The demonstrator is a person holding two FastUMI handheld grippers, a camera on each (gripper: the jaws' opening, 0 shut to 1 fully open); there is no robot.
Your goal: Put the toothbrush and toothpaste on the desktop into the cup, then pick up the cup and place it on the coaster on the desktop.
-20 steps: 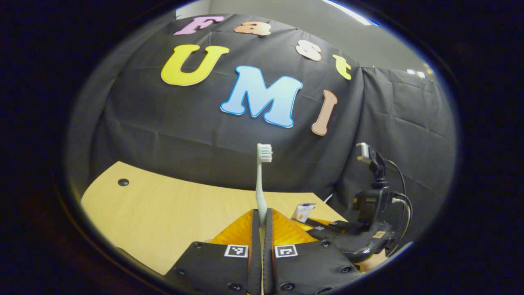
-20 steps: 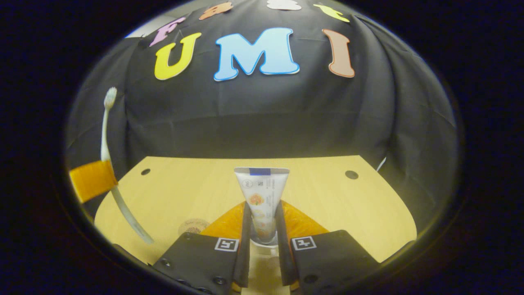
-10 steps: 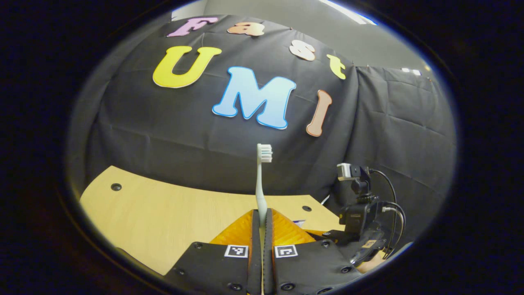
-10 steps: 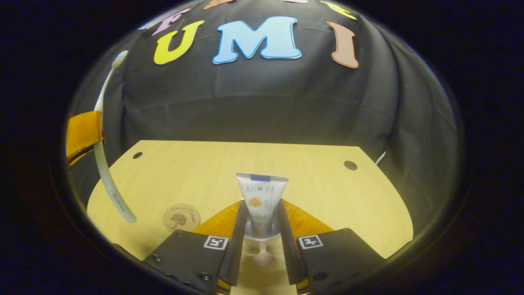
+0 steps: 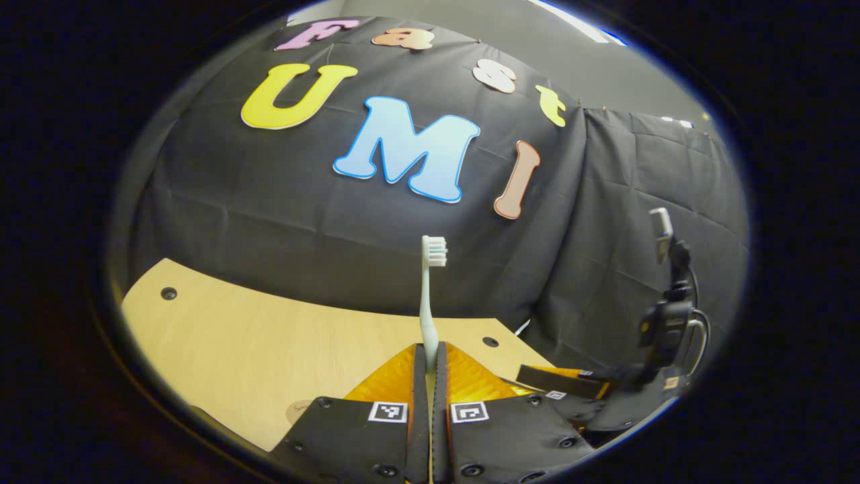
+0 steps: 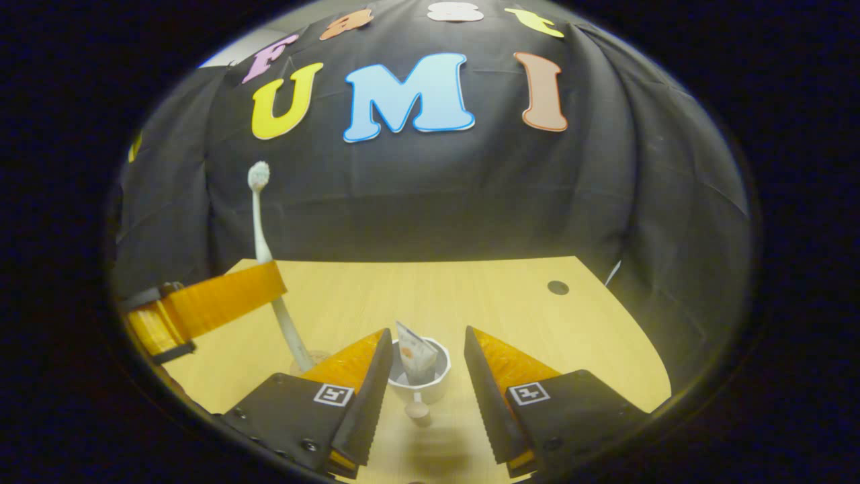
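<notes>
In the right gripper view a white cup (image 6: 430,386) stands on the wooden desktop (image 6: 510,316), and the toothpaste tube (image 6: 415,357) leans inside it. My right gripper (image 6: 427,333) is open, a finger on each side of the cup and clear of it. My left gripper (image 5: 430,351) is shut on a white toothbrush (image 5: 428,296), which it holds upright with the bristles on top. From the right gripper view, the left gripper (image 6: 272,282) and toothbrush (image 6: 261,222) hover left of the cup. The brush's lower end hangs over the round coaster (image 6: 304,360).
The desktop (image 5: 228,343) has round cable holes (image 6: 557,287) near its far corners. Black cloth walls close in the back and sides. In the left gripper view the right gripper (image 5: 571,386) and its camera mount (image 5: 665,323) sit low at the right.
The right gripper has opened and let the toothpaste go into the cup. The left gripper has carried the toothbrush closer to the cup.
</notes>
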